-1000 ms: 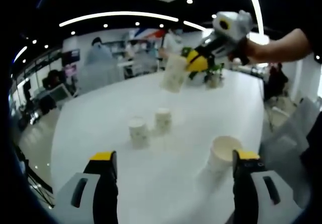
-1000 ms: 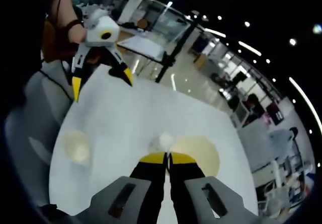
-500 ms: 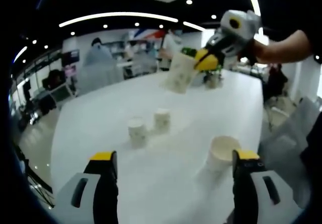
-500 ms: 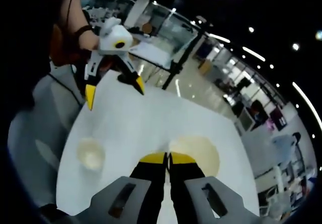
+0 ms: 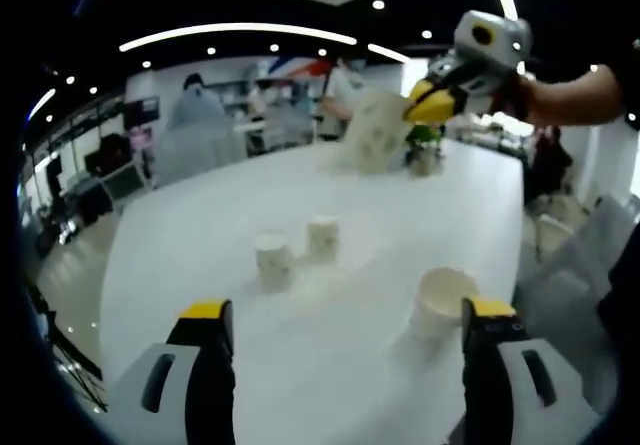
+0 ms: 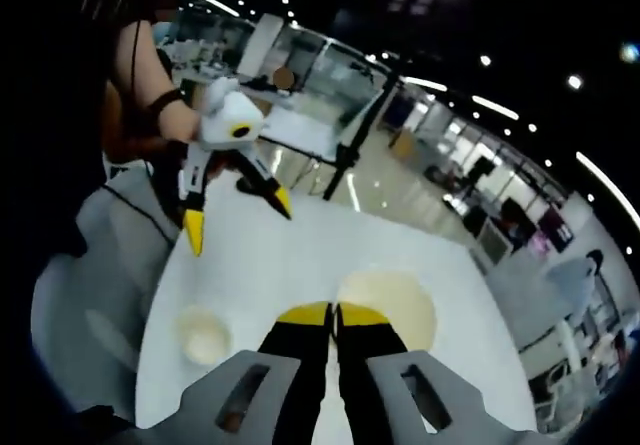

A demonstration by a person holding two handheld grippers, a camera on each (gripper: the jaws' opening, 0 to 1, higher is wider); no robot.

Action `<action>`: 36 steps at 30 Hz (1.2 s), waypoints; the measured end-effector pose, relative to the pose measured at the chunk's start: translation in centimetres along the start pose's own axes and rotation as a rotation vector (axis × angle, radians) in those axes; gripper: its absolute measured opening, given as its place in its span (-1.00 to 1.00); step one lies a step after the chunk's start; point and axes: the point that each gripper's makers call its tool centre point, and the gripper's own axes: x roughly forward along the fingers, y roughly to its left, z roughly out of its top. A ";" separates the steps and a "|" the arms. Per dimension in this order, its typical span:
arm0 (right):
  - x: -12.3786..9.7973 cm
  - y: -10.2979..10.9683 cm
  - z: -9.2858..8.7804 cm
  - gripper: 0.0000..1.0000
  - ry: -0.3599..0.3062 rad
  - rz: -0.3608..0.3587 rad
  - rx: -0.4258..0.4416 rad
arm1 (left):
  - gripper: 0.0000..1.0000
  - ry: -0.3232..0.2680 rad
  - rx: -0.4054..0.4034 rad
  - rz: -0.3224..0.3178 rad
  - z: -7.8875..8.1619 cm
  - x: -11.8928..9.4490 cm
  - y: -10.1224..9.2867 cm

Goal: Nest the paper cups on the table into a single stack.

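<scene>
On the white table (image 5: 200, 225) two small paper cups (image 5: 273, 261) (image 5: 322, 237) stand upside down side by side. An upright paper cup (image 5: 441, 304) sits near my left gripper's right jaw and appears again as the upright cup (image 6: 205, 334). My left gripper (image 5: 345, 313) is open and low over the table's near edge, holding nothing. My right gripper (image 5: 418, 105) hangs high over the far side, shut on the rim of a tilted paper cup (image 5: 372, 133). In the right gripper view, my right gripper (image 6: 333, 313) pinches the held cup (image 6: 392, 305), and the left gripper (image 6: 238, 219) stands open beyond.
A small potted plant (image 5: 425, 155) stands at the table's far edge. Chairs (image 5: 585, 250) line the right side, and another chair (image 6: 75, 295) sits by the table. A person's arm (image 6: 150, 115) holds the left gripper. People stand in the background.
My right gripper has carried its cup up and to the right, away from the two upside-down cups. The left gripper and the cups on the table have stayed put.
</scene>
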 end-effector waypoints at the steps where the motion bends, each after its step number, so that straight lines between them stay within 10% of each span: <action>1: -0.1 0.2 0.1 -1.00 0.002 0.001 -0.005 | 0.90 -0.001 -0.001 -0.001 0.0 0.0 -0.1; 36: -1.6 4.5 1.3 -1.00 0.004 0.055 0.008 | 0.90 0.008 -0.017 -0.003 -0.6 -0.1 -0.3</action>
